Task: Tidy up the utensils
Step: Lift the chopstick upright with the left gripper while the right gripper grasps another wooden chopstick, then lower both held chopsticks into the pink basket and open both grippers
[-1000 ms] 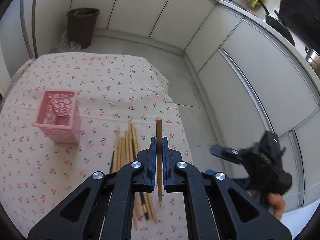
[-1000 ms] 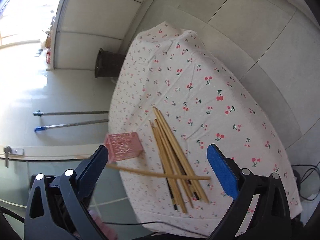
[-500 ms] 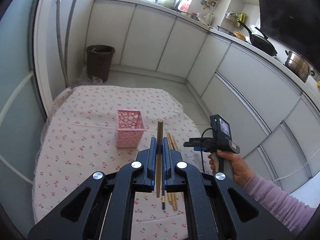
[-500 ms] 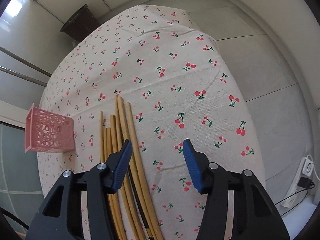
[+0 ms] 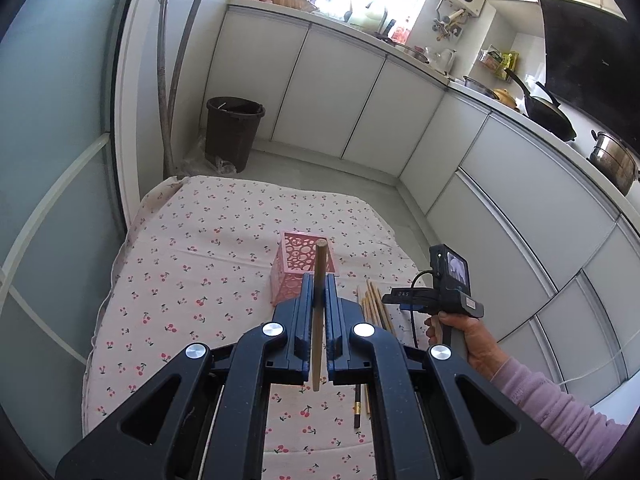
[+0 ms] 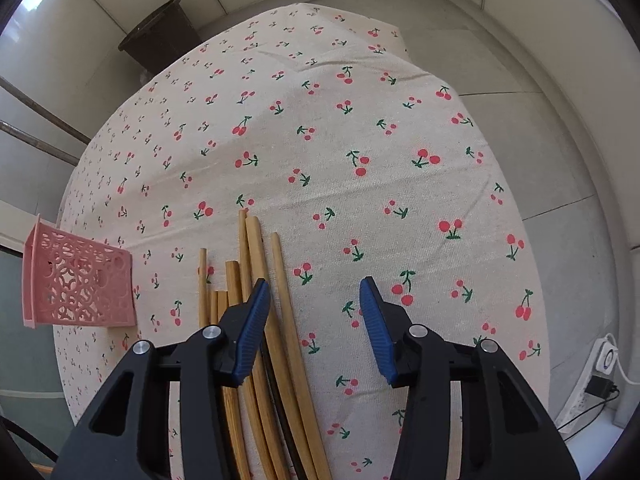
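A white kitchen holds a table under a cherry cloth [image 6: 360, 120]. A pink basket [image 5: 302, 270] stands on it, near a pile of chopsticks [image 6: 256, 320]. The left gripper [image 5: 319, 292] pinches one chopstick [image 5: 319, 312] upright. The right gripper [image 6: 314, 312], pointing down over the pile, has been closing, its fingers still apart, one chopstick between them unpinched.

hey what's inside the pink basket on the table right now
No utensil shows inside the pink basket: its open top and cut-out walls look empty. The left gripper and its chopstick cover the lower front, so the bottom stays unseen.
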A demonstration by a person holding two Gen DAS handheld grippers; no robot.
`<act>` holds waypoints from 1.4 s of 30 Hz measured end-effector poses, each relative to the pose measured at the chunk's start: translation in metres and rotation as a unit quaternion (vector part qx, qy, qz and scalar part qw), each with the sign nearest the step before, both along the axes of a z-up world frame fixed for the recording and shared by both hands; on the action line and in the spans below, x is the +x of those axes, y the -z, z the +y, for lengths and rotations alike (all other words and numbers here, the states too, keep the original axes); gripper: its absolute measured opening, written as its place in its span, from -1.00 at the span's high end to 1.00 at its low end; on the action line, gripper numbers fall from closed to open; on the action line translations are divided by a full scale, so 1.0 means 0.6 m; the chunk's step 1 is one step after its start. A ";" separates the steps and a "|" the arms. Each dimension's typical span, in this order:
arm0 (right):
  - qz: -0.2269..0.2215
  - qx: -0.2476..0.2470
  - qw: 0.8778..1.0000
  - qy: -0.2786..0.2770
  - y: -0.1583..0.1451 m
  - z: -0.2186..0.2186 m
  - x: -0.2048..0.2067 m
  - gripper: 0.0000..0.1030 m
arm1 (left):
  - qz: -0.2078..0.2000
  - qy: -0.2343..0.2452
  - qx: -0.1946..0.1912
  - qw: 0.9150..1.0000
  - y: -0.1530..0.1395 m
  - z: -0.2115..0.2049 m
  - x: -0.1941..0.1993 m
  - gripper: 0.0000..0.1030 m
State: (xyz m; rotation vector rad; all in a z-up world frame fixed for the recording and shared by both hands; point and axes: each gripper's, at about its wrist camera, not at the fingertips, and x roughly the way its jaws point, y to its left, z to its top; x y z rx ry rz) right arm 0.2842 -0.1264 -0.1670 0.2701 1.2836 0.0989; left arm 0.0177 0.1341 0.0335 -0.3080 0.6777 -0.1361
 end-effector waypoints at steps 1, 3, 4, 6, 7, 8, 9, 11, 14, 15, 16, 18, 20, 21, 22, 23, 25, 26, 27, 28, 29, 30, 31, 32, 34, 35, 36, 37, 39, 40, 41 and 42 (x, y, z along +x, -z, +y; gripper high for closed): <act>-0.002 -0.004 1.000 -0.003 0.000 0.001 0.001 0.18 | 0.001 -0.001 0.000 1.000 0.001 0.000 0.001 0.91; -0.004 -0.015 1.000 -0.012 -0.001 0.006 0.001 0.19 | 0.003 0.000 -0.001 1.000 0.003 0.000 0.002 0.91; -0.005 -0.020 1.000 -0.015 0.000 0.008 0.000 0.19 | 0.005 0.001 -0.002 1.000 0.003 -0.001 0.002 0.90; -0.008 -0.034 0.999 -0.023 -0.001 0.015 -0.001 0.19 | 0.008 0.001 -0.001 1.000 0.004 -0.003 0.004 0.90; -0.010 -0.045 0.999 -0.029 0.000 0.021 -0.004 0.19 | 0.009 0.000 -0.001 1.000 0.005 -0.005 0.005 0.90; -0.012 -0.063 0.997 -0.038 0.000 0.029 -0.005 0.19 | 0.008 0.000 0.001 1.000 0.004 -0.005 0.005 0.90; -0.016 -0.086 0.995 -0.050 0.000 0.039 -0.009 0.21 | 0.007 -0.001 0.003 1.000 0.003 -0.007 0.005 0.90; -0.027 -0.097 0.992 -0.070 -0.003 0.055 -0.015 0.50 | 0.003 -0.005 0.011 1.000 0.001 -0.008 0.004 0.90; -0.024 -0.076 0.995 -0.060 -0.006 0.048 -0.020 0.89 | -0.001 -0.009 0.019 1.000 0.000 -0.010 0.004 0.90; -0.027 -0.068 0.996 -0.055 -0.009 0.041 -0.023 0.89 | -0.002 -0.009 0.018 1.000 0.000 -0.010 0.003 0.90; -0.032 -0.061 0.996 -0.051 -0.015 0.033 -0.027 0.89 | -0.004 -0.010 0.017 1.000 -0.001 -0.009 0.003 0.90; -0.048 -0.046 0.997 -0.046 -0.037 0.014 -0.035 0.89 | -0.008 -0.013 0.016 1.000 -0.003 -0.007 0.001 0.90; -0.072 -0.036 0.996 -0.043 -0.073 -0.003 -0.046 0.89 | -0.011 -0.014 0.011 1.000 -0.004 -0.004 -0.001 0.90; -0.085 -0.029 0.995 -0.042 -0.093 -0.013 -0.057 0.89 | -0.012 -0.015 0.009 1.000 -0.006 -0.005 -0.001 0.90; -0.096 -0.023 0.994 -0.041 -0.115 -0.022 -0.068 0.89 | -0.013 -0.018 0.008 1.000 -0.007 -0.005 -0.001 0.90; -0.106 -0.017 0.993 -0.040 -0.136 -0.031 -0.081 0.89 | -0.015 -0.019 0.008 1.000 -0.010 -0.006 -0.001 0.90; -0.128 0.004 0.991 -0.036 -0.179 -0.046 -0.108 0.89 | -0.022 -0.024 0.009 0.999 -0.019 -0.007 -0.001 0.90; -0.140 0.015 0.989 -0.034 -0.200 -0.052 -0.118 0.89 | -0.026 -0.026 0.008 0.999 -0.024 -0.007 0.000 0.90; -0.157 0.023 0.987 -0.032 -0.224 -0.056 -0.129 0.89 | -0.030 -0.028 0.006 0.999 -0.031 -0.007 0.001 0.90; -0.176 0.030 0.984 -0.029 -0.247 -0.062 -0.140 0.89 | -0.034 -0.031 0.004 0.999 -0.038 -0.007 0.002 0.90; -0.194 0.042 0.980 -0.027 -0.271 -0.064 -0.148 0.89 | -0.038 -0.034 0.004 0.999 -0.044 -0.007 0.003 0.90; -0.210 0.061 0.975 -0.023 -0.296 -0.069 -0.152 0.89 | -0.044 -0.038 0.004 0.998 -0.052 -0.007 0.004 0.90; -0.224 0.078 0.971 -0.018 -0.317 -0.070 -0.153 0.89 | -0.049 -0.042 0.003 0.998 -0.059 -0.007 0.006 0.90; -0.239 0.094 0.966 -0.011 -0.337 -0.070 -0.152 0.89 | -0.054 -0.046 0.002 0.997 -0.066 -0.007 0.007 0.90; -0.260 0.123 0.958 0.001 -0.370 -0.068 -0.146 0.89 | -0.062 -0.054 0.003 0.997 -0.083 -0.007 0.020 0.90; -0.270 0.135 0.953 0.004 -0.384 -0.065 -0.139 0.89 | -0.066 -0.057 0.004 0.996 -0.089 -0.008 0.027 0.90; -0.279 0.143 0.949 0.006 -0.397 -0.061 -0.131 0.89 | -0.071 -0.061 0.006 0.996 -0.098 -0.008 0.037 0.90; -0.289 0.150 0.946 0.009 -0.408 -0.055 -0.123 0.89 | -0.077 -0.064 0.006 0.995 -0.105 -0.008 0.048 0.90; -0.300 0.169 0.939 0.015 -0.423 -0.044 -0.110 0.89 | -0.085 -0.072 0.005 0.994 -0.117 -0.005 0.071 0.90; -0.303 0.179 0.936 0.016 -0.428 -0.037 -0.100 0.89 | -0.087 -0.075 0.000 0.993 -0.121 -0.001 0.083 0.90; -0.303 0.188 0.934 0.016 -0.431 -0.029 -0.090 0.89 | -0.089 -0.078 -0.006 0.993 -0.123 0.003 0.096 0.90; -0.304 0.193 0.933 0.015 -0.436 -0.021 -0.086 0.89 | -0.090 -0.081 -0.011 0.993 -0.124 0.006 0.106 0.90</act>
